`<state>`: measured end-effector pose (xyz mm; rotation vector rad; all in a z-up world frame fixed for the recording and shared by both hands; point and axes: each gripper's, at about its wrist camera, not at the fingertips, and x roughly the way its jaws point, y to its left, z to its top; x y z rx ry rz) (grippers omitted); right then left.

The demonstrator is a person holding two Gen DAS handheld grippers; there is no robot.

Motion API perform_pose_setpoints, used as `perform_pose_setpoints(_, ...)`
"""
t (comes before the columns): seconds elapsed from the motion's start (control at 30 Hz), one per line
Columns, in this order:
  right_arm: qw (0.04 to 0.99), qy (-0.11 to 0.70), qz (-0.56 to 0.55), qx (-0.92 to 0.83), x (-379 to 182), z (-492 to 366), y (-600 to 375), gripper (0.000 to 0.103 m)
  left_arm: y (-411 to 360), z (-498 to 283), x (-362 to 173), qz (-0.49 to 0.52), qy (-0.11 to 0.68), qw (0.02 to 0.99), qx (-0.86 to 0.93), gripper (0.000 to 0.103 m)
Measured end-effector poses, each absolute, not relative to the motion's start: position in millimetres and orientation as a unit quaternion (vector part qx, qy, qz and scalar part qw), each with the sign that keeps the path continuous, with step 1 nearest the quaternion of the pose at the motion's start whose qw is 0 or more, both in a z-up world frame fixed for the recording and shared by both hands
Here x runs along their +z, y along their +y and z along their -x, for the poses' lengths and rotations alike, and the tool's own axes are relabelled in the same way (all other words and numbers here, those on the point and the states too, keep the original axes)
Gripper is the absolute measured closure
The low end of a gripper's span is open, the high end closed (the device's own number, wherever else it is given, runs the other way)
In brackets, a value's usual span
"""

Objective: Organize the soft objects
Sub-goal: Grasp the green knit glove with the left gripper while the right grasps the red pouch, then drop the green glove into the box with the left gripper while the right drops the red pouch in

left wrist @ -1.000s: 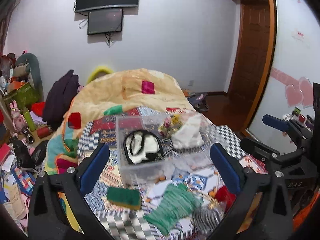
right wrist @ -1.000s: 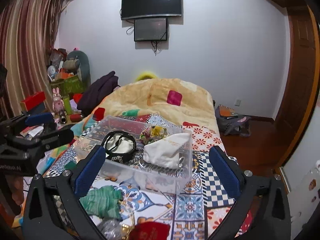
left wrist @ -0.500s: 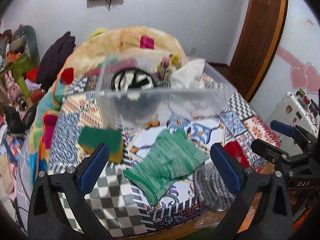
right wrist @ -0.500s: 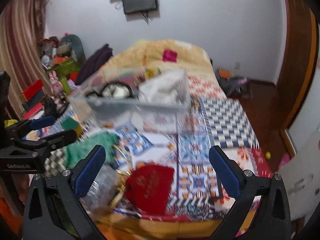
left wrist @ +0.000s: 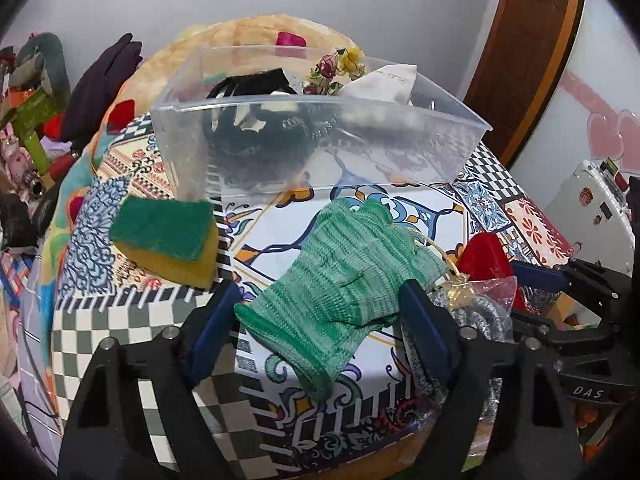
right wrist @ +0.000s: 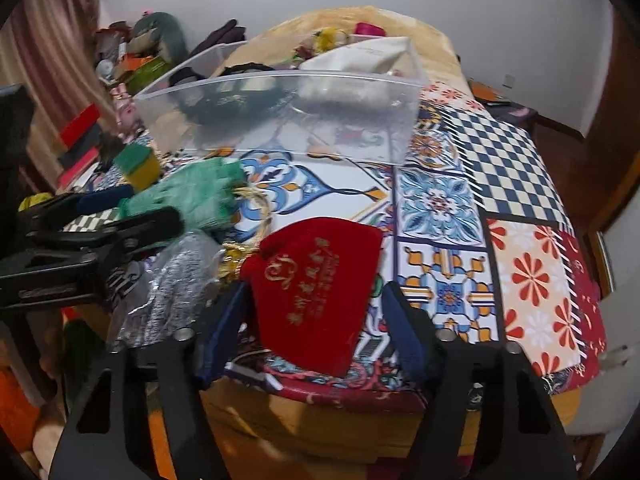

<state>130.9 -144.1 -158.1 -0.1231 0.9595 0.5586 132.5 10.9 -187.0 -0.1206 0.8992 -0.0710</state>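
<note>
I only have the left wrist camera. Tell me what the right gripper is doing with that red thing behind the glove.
Observer: The right gripper has its jaws open, one finger on each side of the red pouch. The pouch lies flat on the patterned cloth.
Operator: Describe the pouch.
Observer: It has gold lettering and an emblem printed across its face, and its gathered neck points toward the crinkly plastic bag.
Operator: Trace the gold cord I can half see.
Observer: The gold cord curves in a loop from the edge of the green glove down to the pouch's neck.
</note>
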Motion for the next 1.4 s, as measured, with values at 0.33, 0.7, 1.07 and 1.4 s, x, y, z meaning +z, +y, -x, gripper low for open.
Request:
perform_pose_setpoints(0.33,0.857,0.442,0.043,0.262,-153,-135,-148,0.092,8,-131,-182,0.077,0.428,0.897,-0.082,0.079)
perform_pose_setpoints(0.7,0.896,0.373,0.021,0.241,-104,-139,-160,0.093,20,-108,-134,0.082,0.363,0.924,-0.085,0.081)
perform_pose_setpoints(1.07,0.926,0.285,0.007,0.247,-44,-156,-148,0.093,33,-109,-75,0.079,0.287,0.951,-0.083,0.081)
perform_pose_setpoints(1.4,0.931,0.259,0.020,0.257,-33,-187,-116,0.093,43,-157,-63,0.088,0.268,0.956,-0.075,0.080)
